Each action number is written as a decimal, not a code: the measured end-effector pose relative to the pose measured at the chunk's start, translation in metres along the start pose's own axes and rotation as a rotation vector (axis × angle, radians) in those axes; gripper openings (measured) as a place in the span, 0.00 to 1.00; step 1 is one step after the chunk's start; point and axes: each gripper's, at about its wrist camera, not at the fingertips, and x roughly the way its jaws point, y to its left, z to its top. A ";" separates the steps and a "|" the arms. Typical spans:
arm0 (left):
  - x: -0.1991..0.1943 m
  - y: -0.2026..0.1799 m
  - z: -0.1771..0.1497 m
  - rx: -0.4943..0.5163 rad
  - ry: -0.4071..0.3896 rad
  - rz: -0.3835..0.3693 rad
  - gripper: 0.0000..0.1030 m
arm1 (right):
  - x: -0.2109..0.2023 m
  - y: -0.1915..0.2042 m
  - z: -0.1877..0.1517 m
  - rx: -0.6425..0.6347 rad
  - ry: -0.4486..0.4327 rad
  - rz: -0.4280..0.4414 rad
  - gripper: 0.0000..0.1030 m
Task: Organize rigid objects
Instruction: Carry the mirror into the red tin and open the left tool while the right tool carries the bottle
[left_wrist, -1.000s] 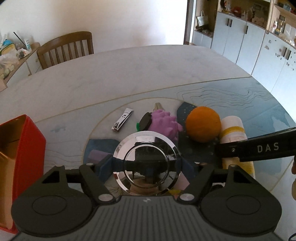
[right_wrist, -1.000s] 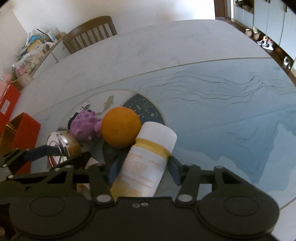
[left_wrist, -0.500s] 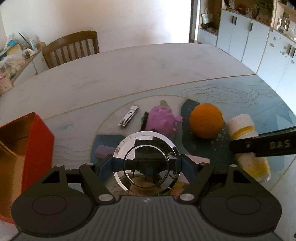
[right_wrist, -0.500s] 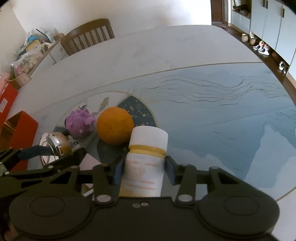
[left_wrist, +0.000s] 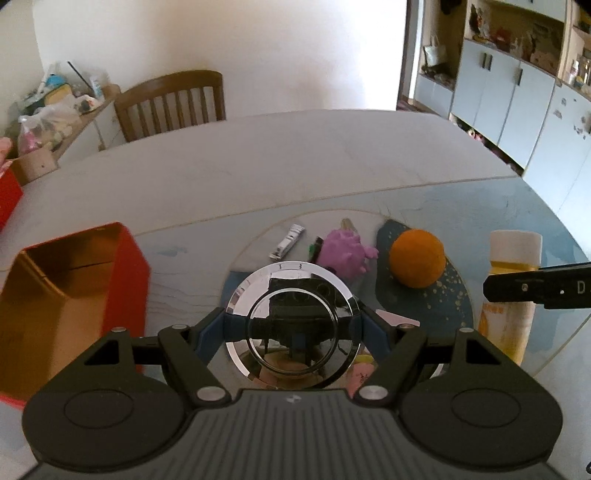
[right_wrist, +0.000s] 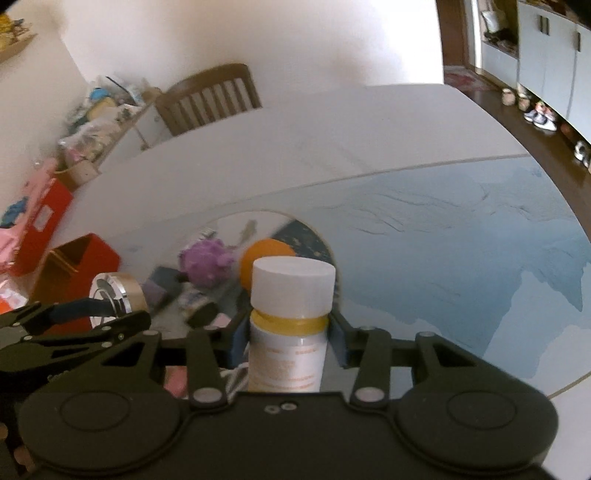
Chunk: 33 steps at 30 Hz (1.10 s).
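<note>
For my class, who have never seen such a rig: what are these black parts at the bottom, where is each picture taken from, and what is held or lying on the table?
A person holds a two-finger tool in each hand; a camera on each looks along its fingers. In the left view, the left tool grips a shiny round tin. In the right view, the right tool grips a white-capped bottle. On the table lie an orange, a purple toy, nail clippers and an open red box.

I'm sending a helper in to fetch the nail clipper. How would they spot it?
On the round table, look at the pale circle in the mat, just beyond the purple spiky toy. The nail clipper lies flat to that toy's left: the only small, slim silver metal piece among the loose items.
</note>
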 end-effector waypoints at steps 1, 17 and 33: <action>-0.005 0.002 0.000 -0.006 -0.004 0.007 0.75 | -0.003 0.003 0.000 -0.005 -0.006 0.014 0.43; -0.064 0.065 0.007 -0.057 -0.062 0.060 0.75 | -0.023 0.089 0.028 -0.172 0.024 0.188 0.43; -0.071 0.177 0.005 -0.041 -0.080 0.095 0.75 | 0.003 0.224 0.037 -0.303 0.047 0.236 0.43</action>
